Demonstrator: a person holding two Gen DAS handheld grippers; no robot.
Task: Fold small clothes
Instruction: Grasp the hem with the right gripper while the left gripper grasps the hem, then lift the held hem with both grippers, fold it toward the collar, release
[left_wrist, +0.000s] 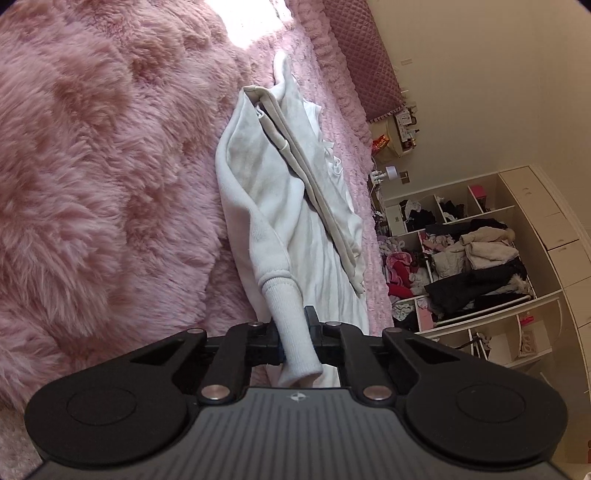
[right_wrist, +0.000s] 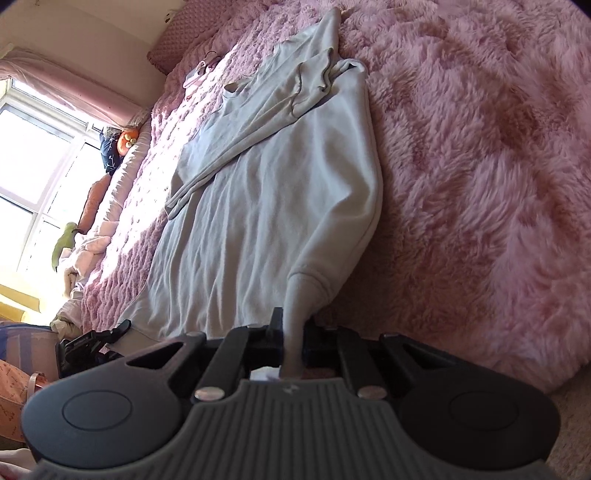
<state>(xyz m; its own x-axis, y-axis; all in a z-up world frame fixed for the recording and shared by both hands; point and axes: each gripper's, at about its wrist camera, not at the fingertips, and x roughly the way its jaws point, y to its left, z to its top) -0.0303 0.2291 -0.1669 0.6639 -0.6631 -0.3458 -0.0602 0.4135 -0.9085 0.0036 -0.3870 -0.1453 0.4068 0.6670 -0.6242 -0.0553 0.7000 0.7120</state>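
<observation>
Pink shaggy blanket (left_wrist: 92, 184) covers the bed. White sweatshirt (right_wrist: 280, 206) lies flat on it, body wrinkled, with a beige folded garment (left_wrist: 317, 192) on its upper part. Left gripper (left_wrist: 295, 332): jaws nearly closed, clamped on a ribbed sleeve cuff (left_wrist: 291, 332) at the sweatshirt's near edge. Right gripper (right_wrist: 291, 332): jaws nearly closed, pinching the other cuff (right_wrist: 295, 317), sleeve pulled taut.
</observation>
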